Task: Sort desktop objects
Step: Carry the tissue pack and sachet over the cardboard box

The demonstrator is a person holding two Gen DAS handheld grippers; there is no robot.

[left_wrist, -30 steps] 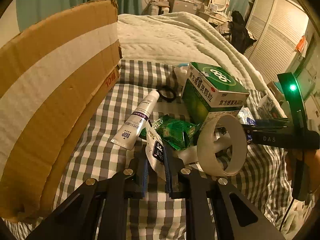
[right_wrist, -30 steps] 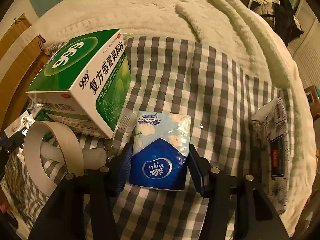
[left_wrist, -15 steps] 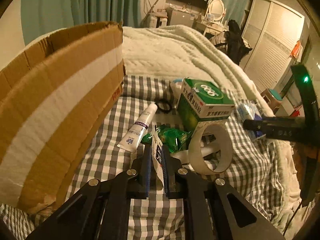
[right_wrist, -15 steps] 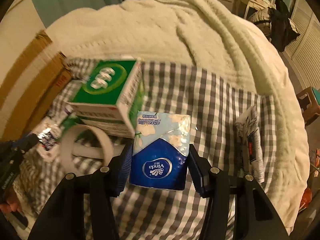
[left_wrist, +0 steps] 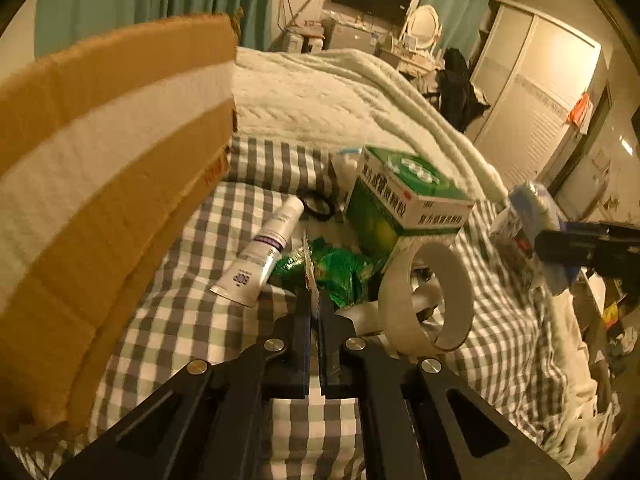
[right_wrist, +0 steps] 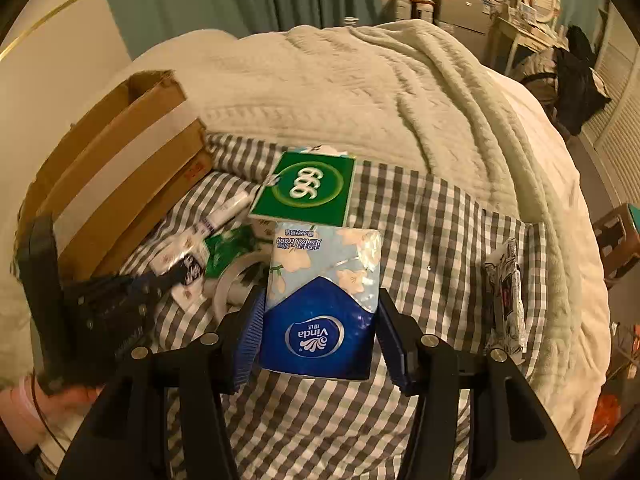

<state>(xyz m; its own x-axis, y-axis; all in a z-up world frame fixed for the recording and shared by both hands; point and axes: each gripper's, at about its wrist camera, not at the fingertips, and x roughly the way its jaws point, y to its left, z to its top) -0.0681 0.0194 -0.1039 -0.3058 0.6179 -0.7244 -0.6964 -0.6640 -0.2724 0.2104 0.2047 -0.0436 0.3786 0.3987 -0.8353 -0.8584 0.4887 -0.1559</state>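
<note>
My left gripper (left_wrist: 314, 312) is shut on a thin white sachet (left_wrist: 309, 270), seen edge-on above the checked cloth (left_wrist: 192, 320); the sachet also shows in the right wrist view (right_wrist: 186, 268). My right gripper (right_wrist: 320, 320) is shut on a blue Vinda tissue pack (right_wrist: 320, 304), held above the cloth; the pack shows at the right of the left wrist view (left_wrist: 532, 208). On the cloth lie a green medicine box (left_wrist: 400, 208), a white tube (left_wrist: 260, 252), a green packet (left_wrist: 340, 268) and a white tape ring (left_wrist: 436, 296).
An open cardboard box (left_wrist: 100, 184) stands along the left edge of the cloth. A black hair tie (left_wrist: 318, 204) lies behind the tube. A patterned packet (right_wrist: 506, 300) lies at the cloth's right edge. A white blanket (right_wrist: 380, 92) covers the bed behind.
Both grippers have risen and pulled back, each carrying its object. The sachet has turned edge-on in the left jaws. The tissue pack is lifted off the cloth.
</note>
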